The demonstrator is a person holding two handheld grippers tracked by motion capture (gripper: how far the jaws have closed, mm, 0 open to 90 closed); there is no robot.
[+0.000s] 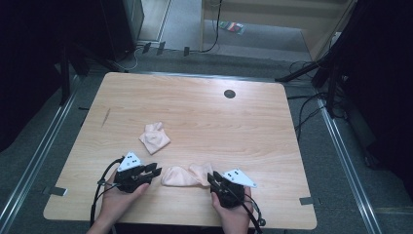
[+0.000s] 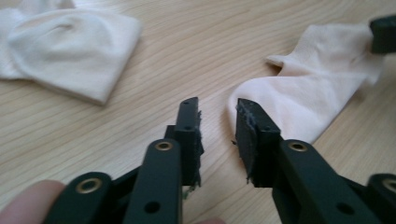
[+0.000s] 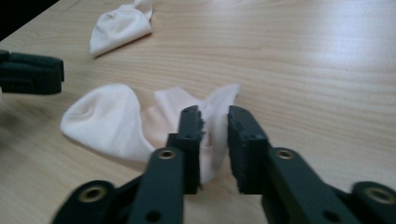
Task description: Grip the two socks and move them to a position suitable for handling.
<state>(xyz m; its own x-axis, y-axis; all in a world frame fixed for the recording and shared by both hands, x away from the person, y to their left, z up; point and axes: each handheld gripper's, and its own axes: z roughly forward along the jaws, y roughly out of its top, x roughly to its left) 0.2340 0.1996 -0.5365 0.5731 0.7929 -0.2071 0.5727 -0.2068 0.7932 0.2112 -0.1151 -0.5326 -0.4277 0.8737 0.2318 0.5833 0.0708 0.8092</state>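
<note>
Pale pink sock (image 1: 187, 175) unmarked — no readable writing, left gripper (image 1: 152, 171) fingers spread, right gripper (image 1: 213, 179) fingers parted, empty.

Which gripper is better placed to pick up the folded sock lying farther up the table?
Left, probably. The left gripper sits on the same side as the folded sock, its jaws apart with nothing between them. The right gripper lies beyond the flat sock, which it would have to cross.

Parted tongs (image 2: 218, 116) beside pale sock (image 2: 317, 84)
</note>
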